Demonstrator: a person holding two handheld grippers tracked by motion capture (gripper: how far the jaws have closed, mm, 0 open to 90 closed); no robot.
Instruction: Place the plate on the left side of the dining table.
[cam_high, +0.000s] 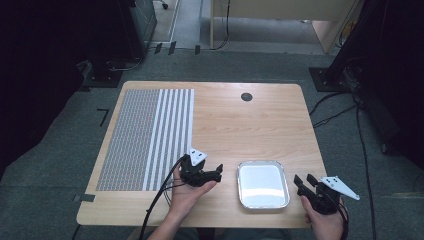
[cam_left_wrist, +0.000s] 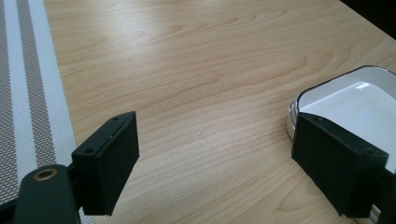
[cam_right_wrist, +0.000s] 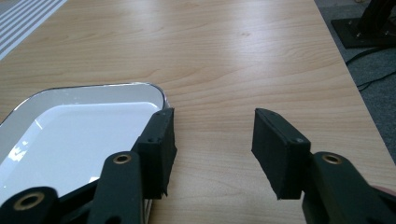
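My left gripper (cam_high: 218, 172) hovers over the table (cam_high: 240, 125) with jaws apart, the mat (cam_high: 145, 137) behind it and the tray (cam_high: 262, 184) just ahead; my right gripper (cam_high: 304, 181), jaws apart too, sits just right of that tray

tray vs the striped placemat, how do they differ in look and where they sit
The tray is a small, glossy white rounded rectangle with a raised metal rim; the placemat is far larger, flat and woven in grey and white stripes. The tray lies between the left gripper and right gripper; the placemat covers the table's left side. Both lie empty.
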